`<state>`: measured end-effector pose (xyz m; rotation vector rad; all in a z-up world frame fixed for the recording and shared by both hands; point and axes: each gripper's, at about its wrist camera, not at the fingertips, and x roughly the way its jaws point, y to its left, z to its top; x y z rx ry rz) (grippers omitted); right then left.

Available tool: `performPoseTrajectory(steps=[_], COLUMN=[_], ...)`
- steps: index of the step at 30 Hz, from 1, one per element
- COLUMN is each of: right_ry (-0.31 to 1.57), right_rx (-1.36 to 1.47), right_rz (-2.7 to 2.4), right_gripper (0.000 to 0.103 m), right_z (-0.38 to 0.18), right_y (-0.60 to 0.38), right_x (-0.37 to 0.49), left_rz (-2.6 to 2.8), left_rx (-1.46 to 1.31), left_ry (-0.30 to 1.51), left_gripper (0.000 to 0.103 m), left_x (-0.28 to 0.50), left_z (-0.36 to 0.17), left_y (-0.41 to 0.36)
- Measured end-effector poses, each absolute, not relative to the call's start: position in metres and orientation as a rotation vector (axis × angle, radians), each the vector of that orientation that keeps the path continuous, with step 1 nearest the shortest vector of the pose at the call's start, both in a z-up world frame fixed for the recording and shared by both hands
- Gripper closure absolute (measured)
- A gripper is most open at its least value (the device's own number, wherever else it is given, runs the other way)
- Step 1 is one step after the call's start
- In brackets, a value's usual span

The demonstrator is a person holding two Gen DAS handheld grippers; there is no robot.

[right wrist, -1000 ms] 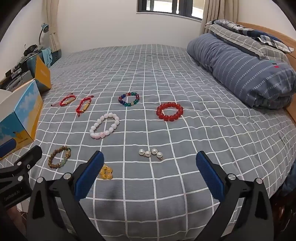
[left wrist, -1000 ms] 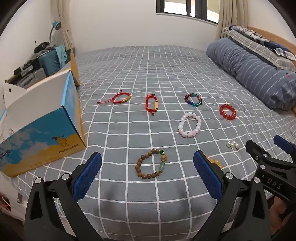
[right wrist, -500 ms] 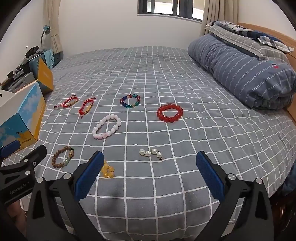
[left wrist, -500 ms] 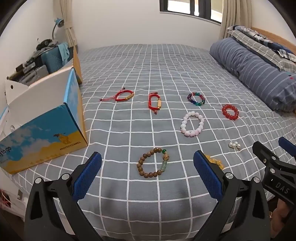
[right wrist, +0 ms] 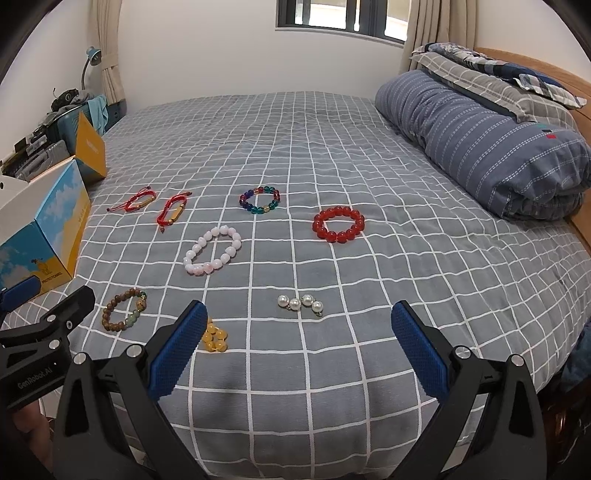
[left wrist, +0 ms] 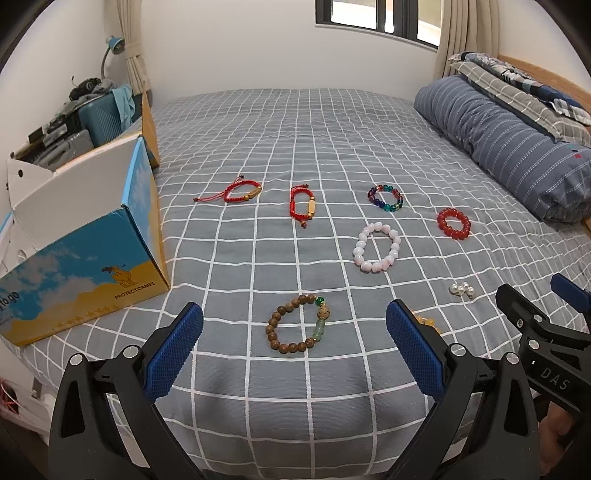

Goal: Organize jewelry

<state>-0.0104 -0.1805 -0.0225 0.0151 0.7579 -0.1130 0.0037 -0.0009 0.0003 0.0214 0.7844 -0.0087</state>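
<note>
Both grippers: fingers apart, empty. Wood-bead bracelet (left wrist: 298,324) lies dead ahead of left gripper (left wrist: 294,345), btwn fingers' line; left nearer than right gripper (right wrist: 299,349).

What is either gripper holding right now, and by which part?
Nothing is held. The left gripper and right gripper are both open and empty above the grey checked bedspread; the brown wooden bead bracelet lies untouched on it.

Bedroom. Bed (right wrist: 369,155) covered by a grey sheet with white grid lines. Rolled striped blue duvet (right wrist: 480,147) against the wooden headboard (right wrist: 535,70). White walls; dark-framed window (right wrist: 332,18) with beige curtains (right wrist: 421,33). Blue desk lamp (left wrist: 112,44) over clutter at left.
</note>
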Motion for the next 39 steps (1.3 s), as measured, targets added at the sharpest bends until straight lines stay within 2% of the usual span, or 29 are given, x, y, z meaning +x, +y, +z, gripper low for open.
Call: performPoseTrajectory(steps=[39], right_ry=[0.761], right_rx=[0.007], right_rz=[-0.115], right_gripper=[0.007], right_z=[-0.0249], right_y=[-0.1797], right_x=[-0.0082], left_rz=[-0.014], left_rx=[0.032], left_ry=[0.793], left_gripper=[0.006], left_x=[0.0059], left_z=[-0.0042], left_y=[-0.0069])
